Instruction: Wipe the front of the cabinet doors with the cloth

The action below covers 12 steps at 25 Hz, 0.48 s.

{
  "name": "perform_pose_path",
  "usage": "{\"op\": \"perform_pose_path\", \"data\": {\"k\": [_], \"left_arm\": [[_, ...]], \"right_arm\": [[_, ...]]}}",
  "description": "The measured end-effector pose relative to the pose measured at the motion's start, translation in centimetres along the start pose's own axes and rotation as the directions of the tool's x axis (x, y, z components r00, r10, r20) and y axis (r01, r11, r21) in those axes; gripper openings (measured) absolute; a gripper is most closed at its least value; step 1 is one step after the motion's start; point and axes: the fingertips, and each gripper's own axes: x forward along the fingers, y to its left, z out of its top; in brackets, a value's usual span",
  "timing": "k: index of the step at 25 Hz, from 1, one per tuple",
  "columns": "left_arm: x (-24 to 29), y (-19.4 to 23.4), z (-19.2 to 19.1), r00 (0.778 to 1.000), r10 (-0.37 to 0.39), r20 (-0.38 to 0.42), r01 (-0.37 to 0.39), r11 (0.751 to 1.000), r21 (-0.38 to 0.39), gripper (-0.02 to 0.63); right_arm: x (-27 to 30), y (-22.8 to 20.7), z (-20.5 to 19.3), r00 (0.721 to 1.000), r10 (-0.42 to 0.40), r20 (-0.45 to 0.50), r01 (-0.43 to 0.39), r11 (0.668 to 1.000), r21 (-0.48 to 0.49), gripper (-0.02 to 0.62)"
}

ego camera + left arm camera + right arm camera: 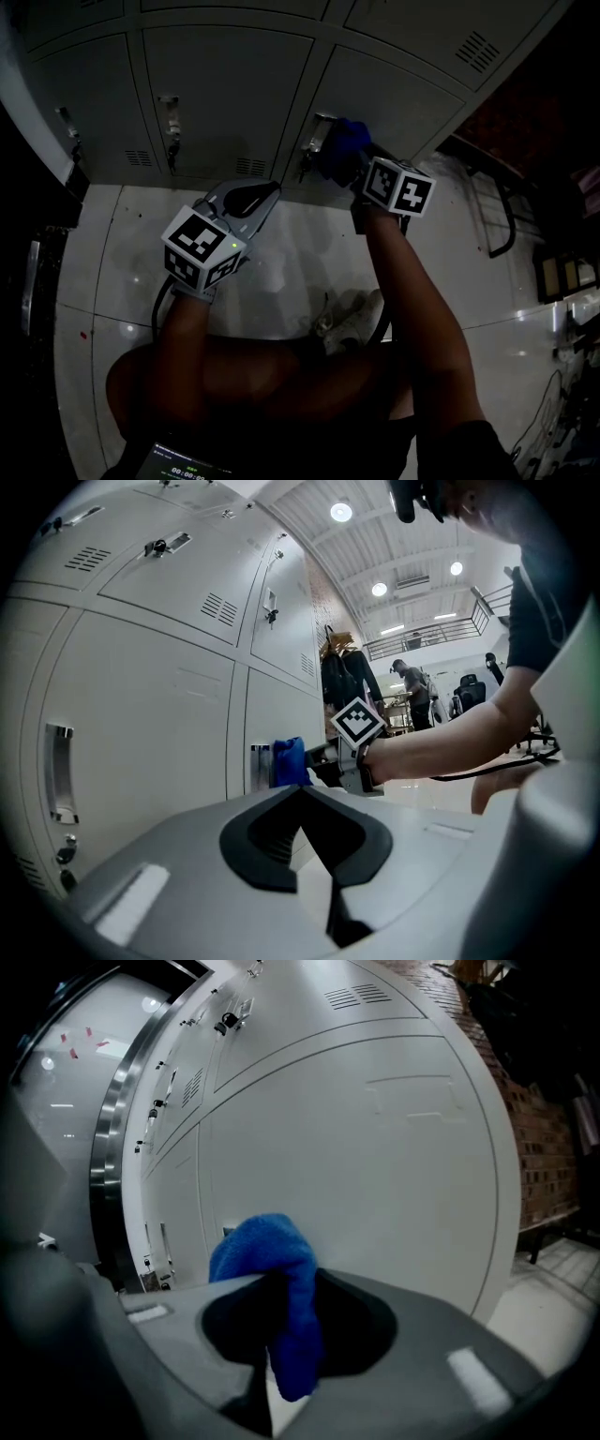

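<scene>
Right tool point(277, 1363) clamps the blue cloth point(267, 1241) against a cabinet door point(375, 1166) (left tool point(309, 836) closed).

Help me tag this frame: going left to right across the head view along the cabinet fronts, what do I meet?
Latch on the left door → latch on the middle door → left gripper, tongs shut and empty → blue cloth → marker cube behind the cloth.

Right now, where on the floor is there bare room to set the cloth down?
Bare floor tiles left of the left gripper, below the cabinet doors. Crowded at right by the black metal frame and cables.
</scene>
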Motion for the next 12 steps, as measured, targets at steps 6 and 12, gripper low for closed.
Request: {"op": "perform_pose_path", "data": {"k": [6, 12], "left_arm": [[0.1, -0.1, -0.1, 1.000, -0.003, -0.006, 0.003, 1.000, 0.002, 0.000], [0.2, -0.2, -0.3, 1.000, -0.006, -0.012, 0.006, 1.000, 0.005, 0.000]], "right_arm": [[-2.0, -4.7, -0.1, 0.997, -0.077, -0.010, 0.077, 0.997, -0.024, 0.077], [-4.1, -9.7, -0.4, 0.986, -0.165, -0.003, 0.165, 0.986, 0.029, 0.077]]}}
